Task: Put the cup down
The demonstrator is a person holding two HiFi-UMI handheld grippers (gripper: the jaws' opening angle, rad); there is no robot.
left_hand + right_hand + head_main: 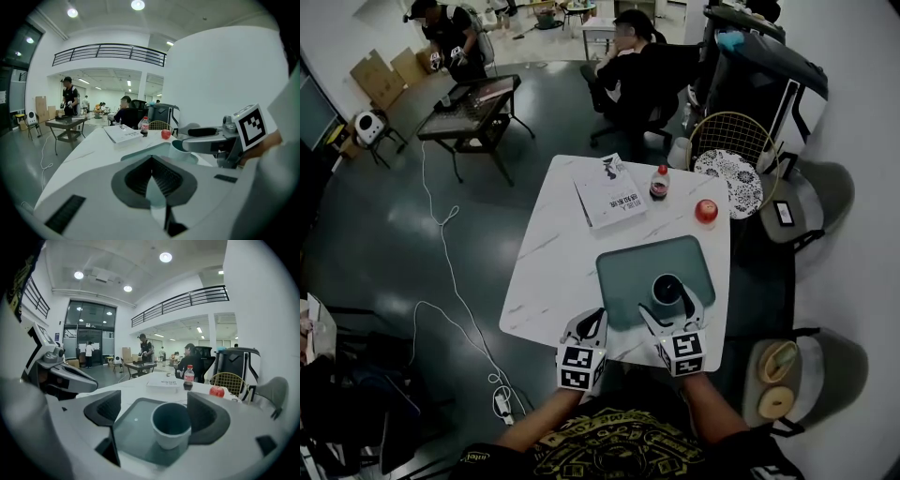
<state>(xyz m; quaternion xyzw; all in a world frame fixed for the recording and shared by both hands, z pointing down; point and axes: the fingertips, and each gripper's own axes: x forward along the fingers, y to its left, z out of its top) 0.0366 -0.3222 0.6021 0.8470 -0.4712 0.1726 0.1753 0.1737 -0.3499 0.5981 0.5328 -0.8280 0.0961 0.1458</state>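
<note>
A grey-green cup point(667, 287) stands upright on the green tray point(623, 272) at the near right of the white marble table point(553, 253). My right gripper point(667, 303) is open, with one jaw on each side of the cup. In the right gripper view the cup point(171, 427) sits close to the right jaw, with a clear gap to the left jaw, and the tray point(133, 423) lies under it. My left gripper point(592, 320) is shut on nothing, by the tray's near left corner. The left gripper view shows its pads point(152, 180) closed together, with the cup point(177, 149) beyond.
A white book point(609, 192), a cola bottle point(659, 183) and a red apple point(706, 211) sit at the table's far end. A wire chair point(736, 141) and grey chairs point(811, 370) stand to the right. A person point(633, 66) sits beyond the table. Cables point(450, 300) lie on the floor to the left.
</note>
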